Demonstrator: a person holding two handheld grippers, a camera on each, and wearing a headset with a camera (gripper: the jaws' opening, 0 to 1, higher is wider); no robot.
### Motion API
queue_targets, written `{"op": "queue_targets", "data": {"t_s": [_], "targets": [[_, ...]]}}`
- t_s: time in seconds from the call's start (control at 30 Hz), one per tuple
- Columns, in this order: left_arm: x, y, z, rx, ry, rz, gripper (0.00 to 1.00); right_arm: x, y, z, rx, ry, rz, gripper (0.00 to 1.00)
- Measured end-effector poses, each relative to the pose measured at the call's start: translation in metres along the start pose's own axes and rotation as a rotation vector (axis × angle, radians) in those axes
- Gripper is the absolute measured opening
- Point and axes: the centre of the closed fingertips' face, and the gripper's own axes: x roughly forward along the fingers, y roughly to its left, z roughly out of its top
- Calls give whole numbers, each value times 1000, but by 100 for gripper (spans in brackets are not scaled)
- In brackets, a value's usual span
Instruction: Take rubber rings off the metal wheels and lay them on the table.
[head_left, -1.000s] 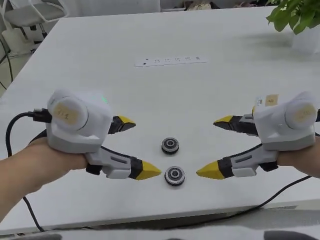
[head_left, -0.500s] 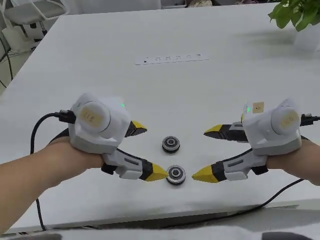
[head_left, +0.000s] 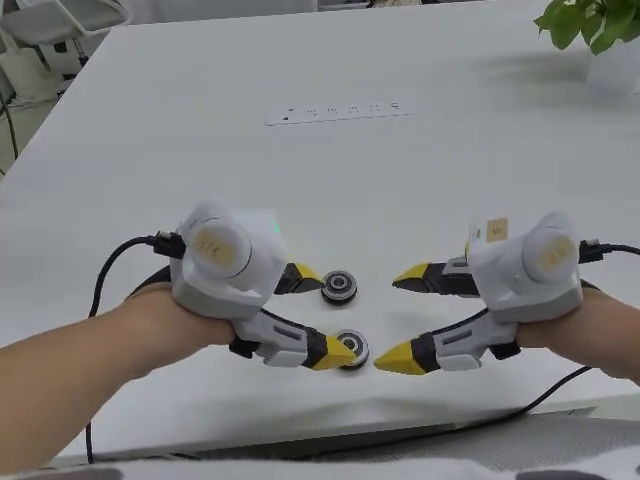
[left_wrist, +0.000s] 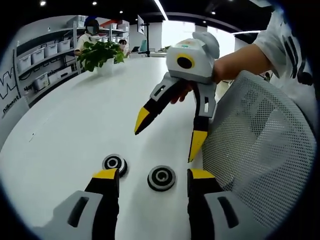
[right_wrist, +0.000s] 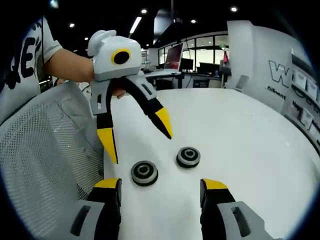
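Two small metal wheels with black rubber rings lie flat near the table's front edge: a far wheel (head_left: 339, 286) (left_wrist: 114, 163) (right_wrist: 188, 156) and a near wheel (head_left: 352, 347) (left_wrist: 161, 177) (right_wrist: 144, 173). My left gripper (head_left: 328, 313) (left_wrist: 152, 174) (right_wrist: 140, 145) comes in from the left, open, its jaws straddling both wheels and its near tip right beside the near wheel. My right gripper (head_left: 390, 320) (right_wrist: 160, 183) (left_wrist: 166, 141) faces it from the right, open, a short way off the wheels. Neither holds anything.
A white power strip (head_left: 340, 112) lies flush in the table's middle. A potted plant (head_left: 585, 25) stands at the far right corner. Black cables (head_left: 120, 265) trail from both grippers. A mesh chair back (left_wrist: 260, 135) stands just off the table's front edge (head_left: 300, 415).
Both grippers have closed in on the wheels from either side. The left gripper's near tip now sits against the near wheel. The wheels have not moved.
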Motion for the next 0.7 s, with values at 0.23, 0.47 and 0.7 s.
{"op": "queue_targets", "data": {"t_s": [0.23, 0.47, 0.7], "targets": [[13, -8, -4, 2, 13, -34, 38, 3, 1, -2, 6, -2, 8, 62], [18, -16, -8, 3, 24, -66, 27, 5, 5, -6, 8, 8, 21, 62], [21, -17, -13, -11, 38, -70, 22, 6, 5, -10, 19, 14, 25, 62]]}}
